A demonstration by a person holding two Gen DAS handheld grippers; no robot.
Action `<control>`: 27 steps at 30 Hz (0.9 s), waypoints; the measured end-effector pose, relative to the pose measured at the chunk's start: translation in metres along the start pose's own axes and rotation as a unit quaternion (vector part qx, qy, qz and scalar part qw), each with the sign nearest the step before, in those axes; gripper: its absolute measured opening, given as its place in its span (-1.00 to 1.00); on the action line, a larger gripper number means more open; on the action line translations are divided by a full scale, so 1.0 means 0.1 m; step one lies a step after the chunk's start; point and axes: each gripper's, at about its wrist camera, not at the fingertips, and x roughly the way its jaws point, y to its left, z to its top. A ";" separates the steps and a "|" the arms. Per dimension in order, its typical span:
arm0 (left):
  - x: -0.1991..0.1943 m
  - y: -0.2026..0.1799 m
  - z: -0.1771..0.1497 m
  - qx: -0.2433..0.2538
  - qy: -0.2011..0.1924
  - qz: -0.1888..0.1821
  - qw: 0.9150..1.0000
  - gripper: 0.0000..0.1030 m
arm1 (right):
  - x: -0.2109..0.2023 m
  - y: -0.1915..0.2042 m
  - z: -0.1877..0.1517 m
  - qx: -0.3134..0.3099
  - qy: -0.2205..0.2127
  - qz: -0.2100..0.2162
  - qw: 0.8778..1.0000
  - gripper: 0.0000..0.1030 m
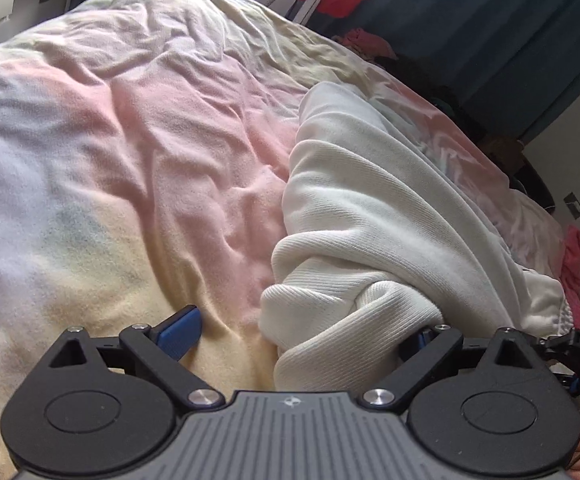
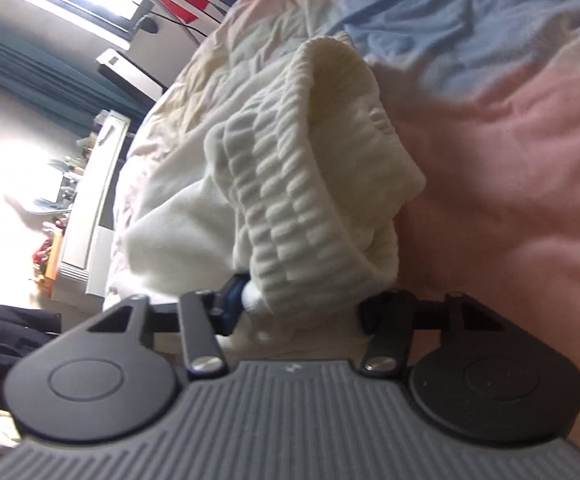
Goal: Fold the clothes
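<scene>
Now, both grippers are down at the near edge of the bed (image 1: 129, 168), and the white ribbed garment (image 1: 370, 208) is what matters. In the left wrist view the left gripper (image 1: 302, 336) has its jaws spread wide: one blue finger (image 1: 181, 332) lies bare on the pastel blanket at about 9 o'clock from the cloth, while the other is buried under a bunched roll of knit at about 3 o'clock. So fabric sits in the gap, but whether it is pinched I cannot tell; the jaws look far too open for a firm hold. From there the garment runs away towards 1 o'clock, a long wrinkled band reaching up the bed, so its long axis points away from the jaws. Over in the right wrist view, the right gripper (image 2: 302, 312) has the garment's thick ribbed band (image 2: 314, 184) heaped right over its fingers; the jaws stand partly open with cloth between them, and only a sliver of blue shows at 10 o'clock of the heap. Closed on it or merely under it, I cannot tell. My read: each gripper is at a near end of the same piece, the right gripper deeper into the cloth, and any fold would carry these near ends along that 1 o'clock line.
</scene>
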 end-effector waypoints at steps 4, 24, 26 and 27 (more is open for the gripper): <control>-0.17 0.13 0.07 -0.027 0.034 -0.073 0.996 0.84 | -0.12 0.04 -0.02 -0.009 -0.029 -0.010 0.999 -0.40; 0.32 0.28 0.24 -0.121 0.046 -0.190 0.973 0.54 | -0.07 -0.03 0.07 0.005 -0.051 -0.011 0.999 -0.46; 0.28 0.24 0.24 -0.104 0.037 -0.184 0.977 0.32 | -0.08 -0.02 0.08 0.002 -0.052 -0.011 0.999 -0.46; 0.25 0.22 0.25 -0.097 0.033 -0.185 0.977 0.26 | -0.15 -0.01 0.09 0.002 -0.059 -0.007 0.998 -0.46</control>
